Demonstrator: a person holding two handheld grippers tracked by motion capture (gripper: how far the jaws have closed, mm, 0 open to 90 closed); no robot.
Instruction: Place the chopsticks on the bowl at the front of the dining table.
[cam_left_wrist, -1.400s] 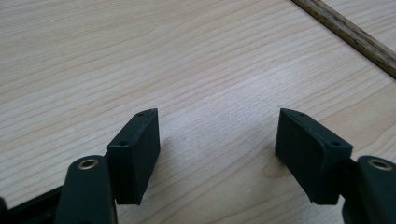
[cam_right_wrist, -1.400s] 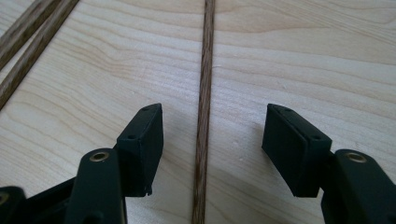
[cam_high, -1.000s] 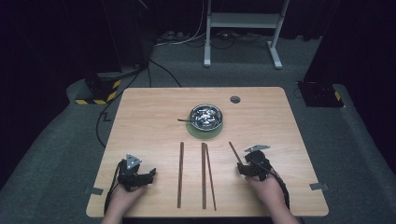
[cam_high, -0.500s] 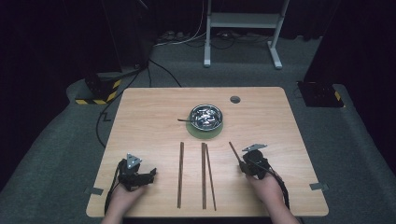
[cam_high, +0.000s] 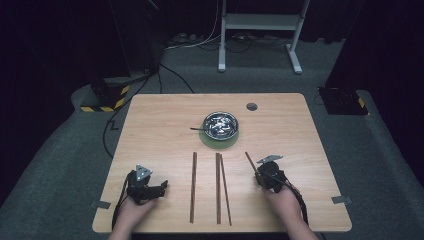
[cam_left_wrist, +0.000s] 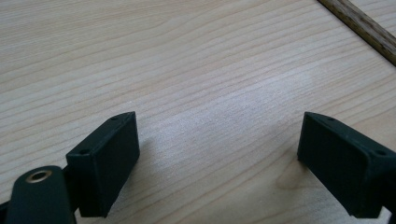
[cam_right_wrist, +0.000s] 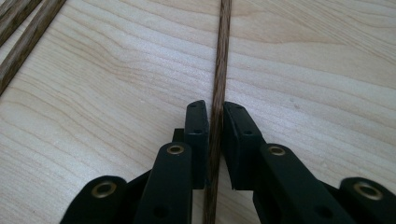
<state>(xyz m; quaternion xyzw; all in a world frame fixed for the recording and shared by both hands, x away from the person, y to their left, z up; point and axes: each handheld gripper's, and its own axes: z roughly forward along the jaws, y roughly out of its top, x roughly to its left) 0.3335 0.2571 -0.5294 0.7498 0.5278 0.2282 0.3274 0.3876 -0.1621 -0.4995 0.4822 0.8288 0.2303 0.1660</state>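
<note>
- Chopstick (cam_right_wrist: 219, 70): a dark wooden stick lying flat on the bench (cam_high: 150, 130), running straight ahead from between the jaws of the right tool (cam_right_wrist: 214, 126); in the high view its far end (cam_high: 249, 161) slants away past the tool's tip.
- Right tool (cam_high: 258, 176): jaws have just been closing and now stand nearly together, both pads against the sides of the chopstick.
- Left tool (cam_left_wrist: 219, 144): jaws wide apart with bare bench between them, nothing held; in the high view it (cam_high: 162, 187) rests well to the left of the right tool.
- Three further chopsticks: one alone (cam_high: 193, 186) and a pair (cam_high: 220, 186), lying lengthwise between the two tools.
- Metal bowl (cam_high: 220, 125): on a green mat (cam_high: 220, 144), beyond the tools, well apart from both.
</note>
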